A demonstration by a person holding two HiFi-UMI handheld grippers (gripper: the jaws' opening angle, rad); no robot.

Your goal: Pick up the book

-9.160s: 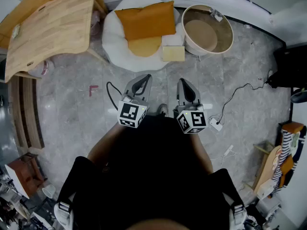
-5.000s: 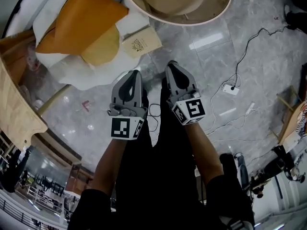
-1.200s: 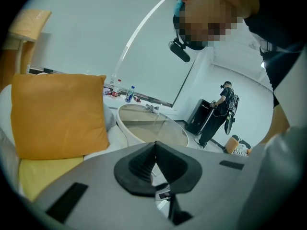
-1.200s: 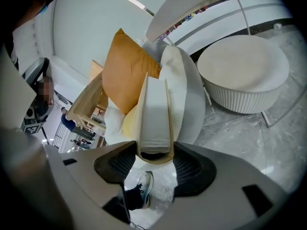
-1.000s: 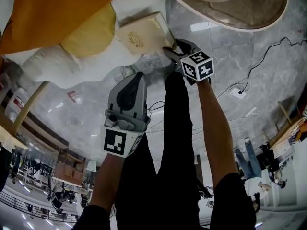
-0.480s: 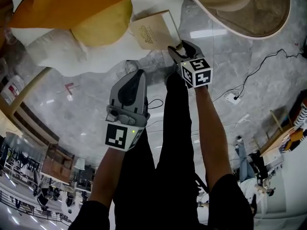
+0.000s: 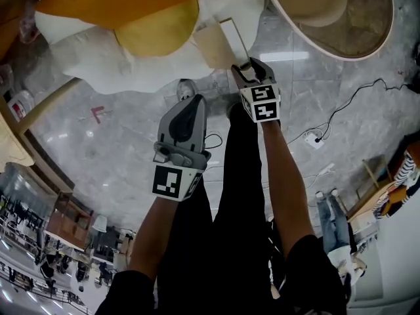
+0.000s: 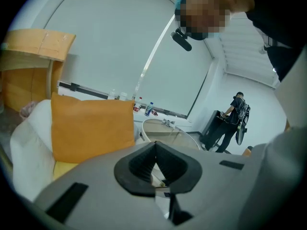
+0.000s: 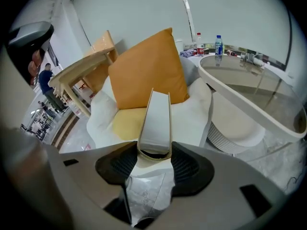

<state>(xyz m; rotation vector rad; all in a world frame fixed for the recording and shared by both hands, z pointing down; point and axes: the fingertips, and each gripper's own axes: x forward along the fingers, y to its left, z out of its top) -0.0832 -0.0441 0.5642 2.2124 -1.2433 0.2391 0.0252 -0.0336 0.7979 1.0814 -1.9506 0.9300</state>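
Book (image 7: 213, 42): gripped at near end between closing jaws of right gripper (image 7: 246, 67), long axis pointing straight ahead toward white cushion (image 7: 111, 61). Left gripper (image 7: 189, 104): jaws together, empty, farther back. Lift with right.

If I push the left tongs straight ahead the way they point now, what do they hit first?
The left tongs would most likely meet the white seat first, just beside the orange cushion; the round table lies further back. Depth is unclear, so that's a guess.
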